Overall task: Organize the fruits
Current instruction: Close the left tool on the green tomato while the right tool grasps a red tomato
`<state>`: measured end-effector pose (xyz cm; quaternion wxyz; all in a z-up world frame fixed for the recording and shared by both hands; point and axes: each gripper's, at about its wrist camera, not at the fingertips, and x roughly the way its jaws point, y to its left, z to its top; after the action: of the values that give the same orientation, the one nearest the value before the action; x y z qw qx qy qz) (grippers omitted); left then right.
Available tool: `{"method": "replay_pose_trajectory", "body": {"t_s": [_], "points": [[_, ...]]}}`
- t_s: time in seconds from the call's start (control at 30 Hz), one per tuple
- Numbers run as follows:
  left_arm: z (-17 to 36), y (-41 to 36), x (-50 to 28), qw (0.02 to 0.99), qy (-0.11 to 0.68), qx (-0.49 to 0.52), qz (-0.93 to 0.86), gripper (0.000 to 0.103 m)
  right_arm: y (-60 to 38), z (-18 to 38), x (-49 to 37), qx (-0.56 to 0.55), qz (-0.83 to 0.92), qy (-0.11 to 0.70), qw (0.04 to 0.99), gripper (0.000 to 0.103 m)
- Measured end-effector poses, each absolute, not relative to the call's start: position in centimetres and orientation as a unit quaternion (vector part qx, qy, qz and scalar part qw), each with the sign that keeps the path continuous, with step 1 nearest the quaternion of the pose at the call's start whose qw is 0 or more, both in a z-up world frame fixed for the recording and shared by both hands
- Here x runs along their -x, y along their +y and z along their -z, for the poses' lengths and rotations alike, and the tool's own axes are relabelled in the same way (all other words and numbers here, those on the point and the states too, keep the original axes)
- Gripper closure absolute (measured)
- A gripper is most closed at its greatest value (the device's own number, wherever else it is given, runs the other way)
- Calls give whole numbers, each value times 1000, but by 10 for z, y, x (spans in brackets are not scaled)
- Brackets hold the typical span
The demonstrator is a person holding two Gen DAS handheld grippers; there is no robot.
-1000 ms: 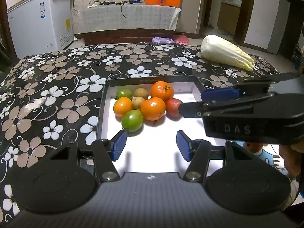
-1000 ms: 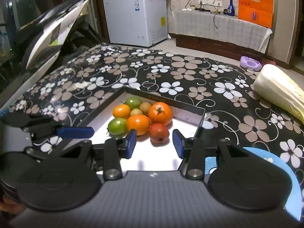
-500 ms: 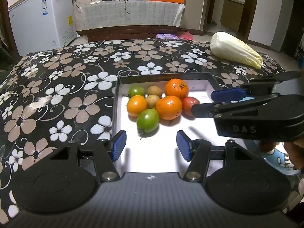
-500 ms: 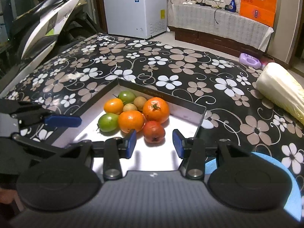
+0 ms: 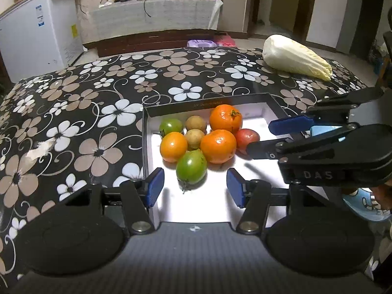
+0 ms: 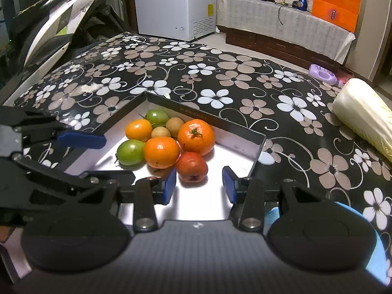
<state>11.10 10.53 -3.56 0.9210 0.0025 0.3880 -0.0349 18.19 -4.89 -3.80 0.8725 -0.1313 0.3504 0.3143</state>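
Hovering low in the left wrist view, the left gripper [image 5: 194, 186] has its blue pads [image 5: 155, 186] apart and closing slightly, with nothing pressed between them; the large green fruit [image 5: 191, 167] sits just beyond the gap, at the centre of the frame. That fruit belongs to a tight cluster inside a shallow black-rimmed box [image 5: 208, 101] with a white floor: behind it lie a small orange fruit [image 5: 173, 146], a bigger orange one [image 5: 218, 145], a third orange one with a stem [image 5: 226, 121], two small brown fruits [image 5: 195, 139], a smaller green fruit [image 5: 171, 126] and a red fruit [image 5: 247, 137], all touching their neighbours.

At the right of this frame the right gripper [image 5: 272, 134] reaches in sideways, its lower finger tip close to the red fruit; whether it touches cannot be told here. In the right wrist view that gripper [image 6: 199, 186] has its jaws parted and empty, and the red fruit [image 6: 191, 167] lies just ahead of them, nearer the left pad. The left gripper [image 6: 103, 156] appears at the left edge of this frame, over the box's near wall.

A napa cabbage [image 5: 295, 58] rests on the flowered tablecloth [image 5: 98, 103] toward the upper right, well apart from the box. A blue plate [image 6: 378, 262] shows at the lower right of the right wrist view.
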Motion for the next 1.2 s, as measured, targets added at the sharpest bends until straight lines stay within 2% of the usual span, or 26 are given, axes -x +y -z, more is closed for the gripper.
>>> {"method": "replay_pose_trajectory", "body": {"t_s": [0.1, 0.23, 0.73, 0.87, 0.97, 1.03, 1.2], "points": [[36, 109, -115, 921, 387, -9, 43, 43, -50, 38, -183, 131, -314, 351, 872, 59], [38, 112, -122, 918, 392, -8, 62, 56, -51, 38, -185, 127, -314, 350, 873, 59], [44, 111, -126, 913, 399, -19, 84, 57, -38, 45, -187, 146, -327, 349, 866, 60], [45, 110, -124, 914, 396, -30, 80, 62, -35, 48, -188, 150, -326, 348, 866, 61], [46, 111, -126, 914, 398, -29, 73, 72, -31, 52, -188, 159, -329, 355, 860, 65], [46, 113, -126, 914, 397, -25, 73, 72, -31, 52, -188, 157, -327, 355, 862, 69], [44, 111, -125, 914, 400, -29, 66, 73, -35, 46, -184, 152, -329, 352, 863, 69]]}}
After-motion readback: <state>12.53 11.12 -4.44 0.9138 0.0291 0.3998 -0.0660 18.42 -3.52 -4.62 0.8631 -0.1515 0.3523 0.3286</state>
